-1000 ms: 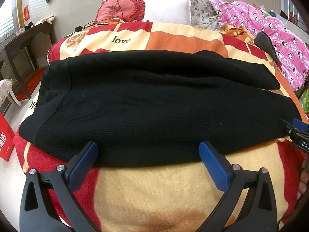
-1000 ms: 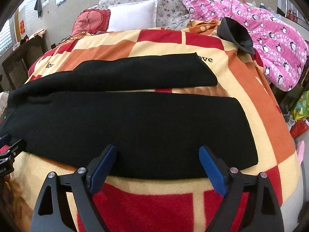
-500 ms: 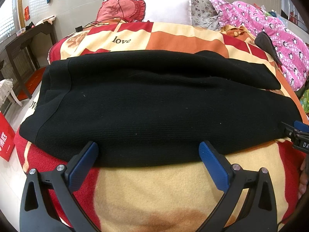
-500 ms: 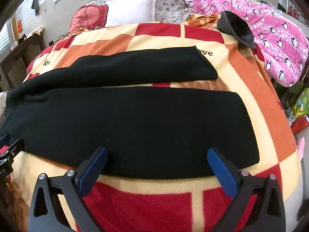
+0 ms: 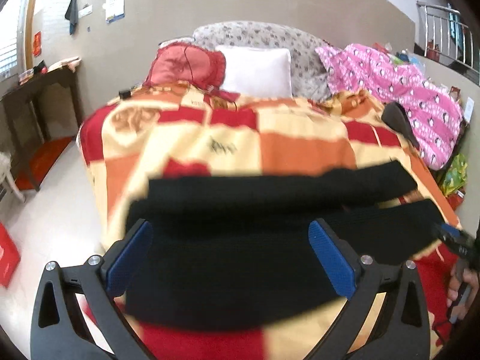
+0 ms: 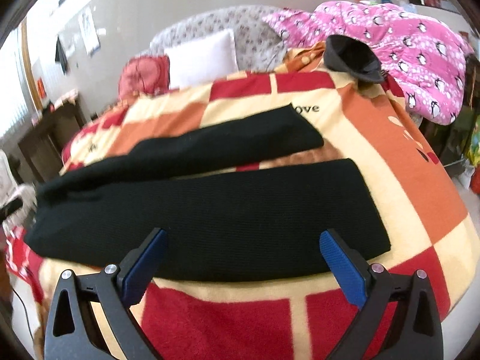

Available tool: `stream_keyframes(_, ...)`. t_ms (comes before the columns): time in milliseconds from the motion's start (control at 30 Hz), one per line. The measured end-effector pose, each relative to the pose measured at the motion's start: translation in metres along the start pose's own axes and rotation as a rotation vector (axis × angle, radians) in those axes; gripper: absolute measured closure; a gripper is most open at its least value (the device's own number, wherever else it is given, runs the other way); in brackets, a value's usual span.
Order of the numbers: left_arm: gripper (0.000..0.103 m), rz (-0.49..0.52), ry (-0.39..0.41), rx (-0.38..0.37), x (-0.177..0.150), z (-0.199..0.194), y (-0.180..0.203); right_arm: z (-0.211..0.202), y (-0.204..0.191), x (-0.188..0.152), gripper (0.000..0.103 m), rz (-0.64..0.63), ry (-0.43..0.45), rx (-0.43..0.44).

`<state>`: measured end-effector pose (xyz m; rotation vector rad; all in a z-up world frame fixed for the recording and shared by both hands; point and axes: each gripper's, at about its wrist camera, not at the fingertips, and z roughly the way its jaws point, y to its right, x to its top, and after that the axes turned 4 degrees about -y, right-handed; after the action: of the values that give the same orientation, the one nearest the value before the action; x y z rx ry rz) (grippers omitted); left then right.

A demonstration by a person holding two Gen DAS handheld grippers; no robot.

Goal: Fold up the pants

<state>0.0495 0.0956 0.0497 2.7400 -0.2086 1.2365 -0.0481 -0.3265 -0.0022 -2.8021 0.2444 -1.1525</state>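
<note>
Black knit pants (image 5: 240, 234) lie flat across a red, orange and cream blanket (image 5: 300, 150) on a bed, waist to the left, two legs running right. In the right wrist view the pants (image 6: 225, 210) show both legs apart, the near leg ending by the blanket's right side. My left gripper (image 5: 231, 258) is open and empty, held over the waist end. My right gripper (image 6: 243, 264) is open and empty, over the near leg's front edge. The right gripper also shows at the right edge of the left wrist view (image 5: 453, 240).
A white pillow (image 5: 258, 72), a red cushion (image 5: 186, 66) and a pink penguin quilt (image 6: 405, 54) lie at the bed's head and right side. A dark garment (image 6: 351, 57) lies on the blanket's far right. A dark wooden table (image 5: 39, 99) stands left of the bed.
Both grippers have risen and pulled back, so the pants look smaller and lower in view. The left view has swung left and is blurred. Both grippers stay open.
</note>
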Motion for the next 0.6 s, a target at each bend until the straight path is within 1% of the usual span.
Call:
stream_keyframes(33, 0.0, 0.011, 0.006, -0.008, 0.018, 0.006, -0.019, -0.001, 0.002, 0.0, 0.002, 0.014, 0.004, 0.0)
stream_keyframes(67, 0.0, 0.029, 0.013, 0.012, 0.031, 0.012, -0.032, 0.0, 0.003, 0.001, 0.002, 0.025, 0.002, -0.006)
stream_keyframes(133, 0.0, 0.086, -0.006, 0.039, 0.049, 0.03, -0.052, 0.003, 0.003, 0.002, 0.002, 0.031, -0.016, -0.005)
stream_keyframes(167, 0.0, 0.119, 0.01, 0.074, 0.058, 0.038, -0.063, 0.005, 0.002, 0.003, 0.002, 0.028, -0.024, -0.005)
stream_keyframes(200, 0.0, 0.145, 0.011, 0.08, 0.063, 0.047, -0.071, 0.006, 0.001, 0.002, 0.002, 0.024, -0.026, -0.008)
stream_keyframes(233, 0.0, 0.163, -0.019, 0.048, 0.066, 0.059, -0.08, 0.006, 0.0, 0.002, 0.002, 0.018, -0.029, -0.01)
stream_keyframes(267, 0.001, 0.178, -0.055, 0.025, 0.068, 0.074, -0.089, 0.007, -0.002, 0.002, 0.002, 0.012, -0.031, -0.011)
stream_keyframes(300, 0.003, 0.183, -0.068, 0.028, 0.067, 0.081, -0.093, 0.008, -0.003, 0.002, 0.002, 0.007, -0.034, -0.013)
stream_keyframes(333, 0.008, 0.191, -0.093, 0.025, 0.064, 0.091, -0.097, 0.009, -0.004, 0.001, 0.002, 0.004, -0.036, -0.017)
stream_keyframes(433, 0.015, 0.223, -0.158, -0.008, 0.053, 0.111, -0.099, 0.011, -0.002, 0.001, 0.002, 0.007, -0.049, -0.019)
stream_keyframes(600, 0.015, 0.284, -0.187, -0.082, 0.042, 0.12, -0.087, 0.015, -0.001, 0.001, 0.002, 0.018, -0.064, -0.019)
